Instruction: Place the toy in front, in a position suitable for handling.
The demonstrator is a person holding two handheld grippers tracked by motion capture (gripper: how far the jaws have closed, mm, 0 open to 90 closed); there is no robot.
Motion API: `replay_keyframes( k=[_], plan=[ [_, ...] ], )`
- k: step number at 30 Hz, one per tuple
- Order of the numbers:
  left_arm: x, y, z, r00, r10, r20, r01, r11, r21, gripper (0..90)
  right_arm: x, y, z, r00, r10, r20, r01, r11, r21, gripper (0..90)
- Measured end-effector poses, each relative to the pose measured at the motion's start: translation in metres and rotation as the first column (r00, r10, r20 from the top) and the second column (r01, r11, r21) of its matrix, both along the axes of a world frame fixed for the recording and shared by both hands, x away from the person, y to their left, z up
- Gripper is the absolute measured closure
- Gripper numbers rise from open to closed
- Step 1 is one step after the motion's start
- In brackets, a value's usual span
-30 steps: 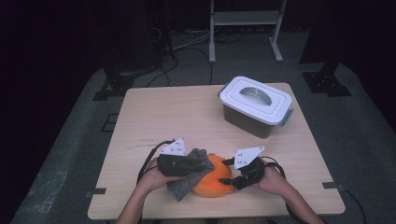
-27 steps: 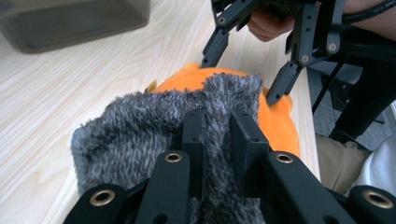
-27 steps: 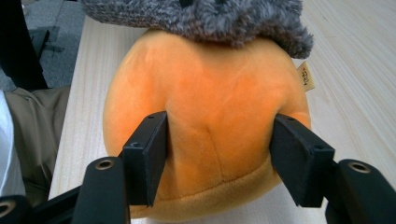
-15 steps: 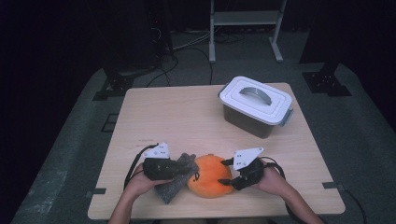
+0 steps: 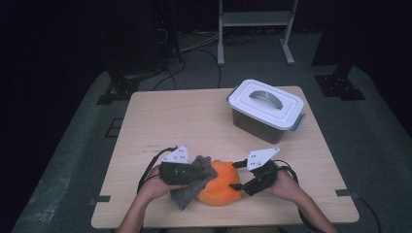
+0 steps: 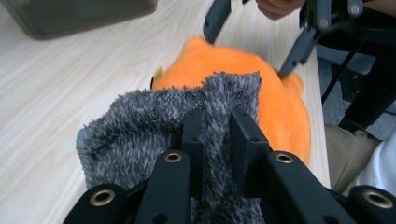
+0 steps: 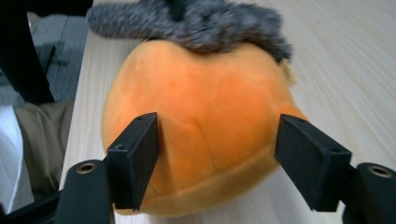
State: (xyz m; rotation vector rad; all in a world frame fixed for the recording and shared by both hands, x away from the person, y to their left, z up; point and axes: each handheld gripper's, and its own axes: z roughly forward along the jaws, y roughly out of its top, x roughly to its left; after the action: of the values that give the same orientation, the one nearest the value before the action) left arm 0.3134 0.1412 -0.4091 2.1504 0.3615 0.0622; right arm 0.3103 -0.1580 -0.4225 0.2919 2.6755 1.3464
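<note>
Nearest the table's front edge, the person's two hands bring the grippers in from either side of an orange plush toy (image 5: 219, 183) lying on the light wooden table (image 5: 194, 121). At the left, the left gripper (image 6: 215, 123) has its jaws pinched tight on a fold of fuzzy grey cloth (image 6: 140, 126) — in the left gripper view the fabric bunches up between the two black pads, and the rest of it drapes over the near side of the toy. From above, the cloth (image 5: 192, 182) hangs from that gripper (image 5: 194, 174) onto the toy's left flank and down to the tabletop.

At the right, the right gripper (image 7: 217, 144) stands wide, its jaws having just been opening; the rounded end of the plush toy (image 7: 205, 112) sits between them, and the pads stand off its sides rather than pressing in. In the high view this gripper (image 5: 239, 181) lies just at the toy's right edge.

Farther back, well apart from the hands, a lidded storage box (image 5: 266, 109) — white lid with a handle, dark translucent body — rests toward the table's far right.
</note>
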Motion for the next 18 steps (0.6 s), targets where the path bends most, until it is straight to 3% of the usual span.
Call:
replay_keyframes(
  k=[6, 11, 13, 14, 16, 18],
  plan=[
    [-0.007, 0.015, -0.007, 0.9998, 0.001, -0.018, -0.002, 0.9997, -0.023, 77.1, 0.000, 0.004, 0.000, 0.9993, 0.016, -0.033, -0.016, 1.000, 0.026, 27.0],
    [-0.009, 0.016, -0.007, 0.9998, -0.002, -0.019, 0.001, 0.9998, -0.019, 77.1, 0.001, 0.007, -0.002, 0.9979, 0.022, -0.061, -0.021, 0.999, 0.027, 27.7],
    [-0.007, 0.014, -0.003, 0.9996, -0.004, -0.027, 0.004, 0.9999, -0.015, 77.2, -0.001, 0.010, -0.003, 0.9978, 0.023, -0.063, -0.021, 1.000, 0.021, 37.4],
    [-0.007, 0.014, -0.003, 0.9996, -0.004, -0.027, 0.004, 0.9999, -0.015, 77.2, -0.001, 0.010, -0.003, 0.9978, 0.023, -0.063, -0.021, 1.000, 0.021, 37.4],
    [-0.005, 0.012, 0.001, 0.9996, -0.004, -0.027, 0.004, 0.9999, -0.013, 77.3, -0.004, 0.011, 0.003, 0.9991, 0.039, -0.018, -0.039, 0.999, 0.017, 49.3],
    [-0.003, 0.008, 0.008, 0.9999, -0.004, -0.016, 0.004, 0.9999, -0.010, 77.4, -0.006, 0.013, 0.005, 0.9992, 0.039, -0.001, -0.039, 0.999, 0.019, 52.8]
  ],
)
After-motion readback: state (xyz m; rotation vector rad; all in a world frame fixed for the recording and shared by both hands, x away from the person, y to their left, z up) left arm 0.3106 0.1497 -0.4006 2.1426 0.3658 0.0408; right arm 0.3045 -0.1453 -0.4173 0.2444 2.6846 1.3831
